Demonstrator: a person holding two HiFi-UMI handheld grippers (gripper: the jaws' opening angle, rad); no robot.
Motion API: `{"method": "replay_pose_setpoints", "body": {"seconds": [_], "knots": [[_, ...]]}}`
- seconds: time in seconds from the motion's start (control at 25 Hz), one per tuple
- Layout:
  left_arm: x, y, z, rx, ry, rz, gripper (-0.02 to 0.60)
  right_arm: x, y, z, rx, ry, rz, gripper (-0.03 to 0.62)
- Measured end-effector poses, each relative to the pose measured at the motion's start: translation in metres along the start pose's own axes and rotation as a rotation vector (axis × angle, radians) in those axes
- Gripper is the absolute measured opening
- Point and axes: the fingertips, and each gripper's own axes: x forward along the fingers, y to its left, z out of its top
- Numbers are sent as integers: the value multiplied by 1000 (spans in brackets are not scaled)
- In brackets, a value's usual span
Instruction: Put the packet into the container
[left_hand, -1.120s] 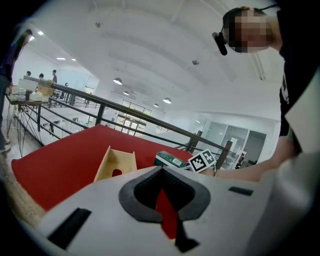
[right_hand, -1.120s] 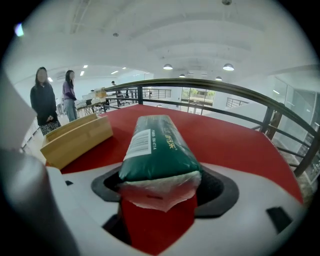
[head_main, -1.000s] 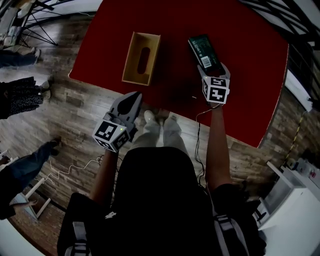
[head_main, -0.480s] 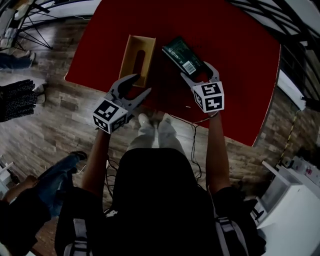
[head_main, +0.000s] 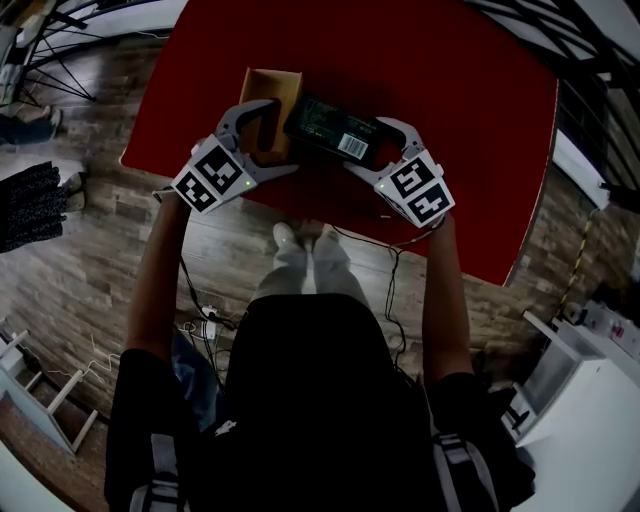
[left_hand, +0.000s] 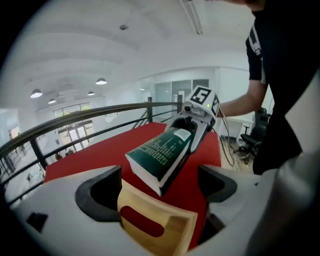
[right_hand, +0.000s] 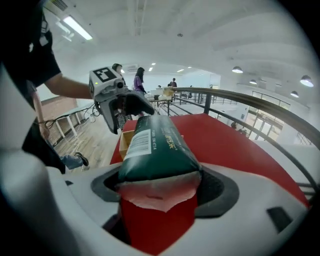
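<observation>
One wooden floor (head_main: 230, 260) lies nearest, on the person's side of the container (head_main: 270, 72); two grippers reach from there toward that container. The left gripper (head_main: 280, 138) is at the container's near end; its jaws are spread wide and have just been opening, with the container's wooden end between them, and the left gripper view shows a gap beside that end, so they do not press on it. The right gripper (head_main: 367, 146) is to the right of the container; its jaws are pinching the crimped end of one dark green packet (head_main: 330, 124). That packet has one white barcode label; it is held clear of the surface, its free end reaching over the container's right rim, and it is not inside. There is one container, an open light-wood box; the face seen in the left gripper view has one oblong slot. It stands on one red bench (head_main: 430, 80), which stretches beyond and to the right of it; a dark railing (left_hand: 90, 114) runs past the container's far side.
</observation>
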Motion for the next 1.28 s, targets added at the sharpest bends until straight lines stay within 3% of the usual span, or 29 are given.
{"method": "replay_pose_setpoints", "body": {"seconds": [0.24, 0.4, 0.48, 0.72, 1.04, 1.16, 1.28], "knots": [[9, -1, -2, 207, 149, -116, 492, 3, 20, 12, -143, 42, 142, 404], [12, -12, -1, 260, 196, -222, 500, 6, 30, 28, -252, 48, 195, 405], [12, -15, -4, 271, 234, -233, 499, 6, 30, 34, -277, 44, 201, 405], [14, -12, -9, 265, 293, -199, 431, 8, 28, 33, -247, 25, 199, 405], [-10, -3, -18, 222, 271, -155, 422, 20, 34, 47, -170, -45, 190, 407], [-22, 12, -23, 154, 283, -90, 422, 11, 16, 43, -132, -44, 144, 405], [-36, 28, -30, -12, 265, 16, 422, -3, -4, 39, -61, -76, 69, 399]]}}
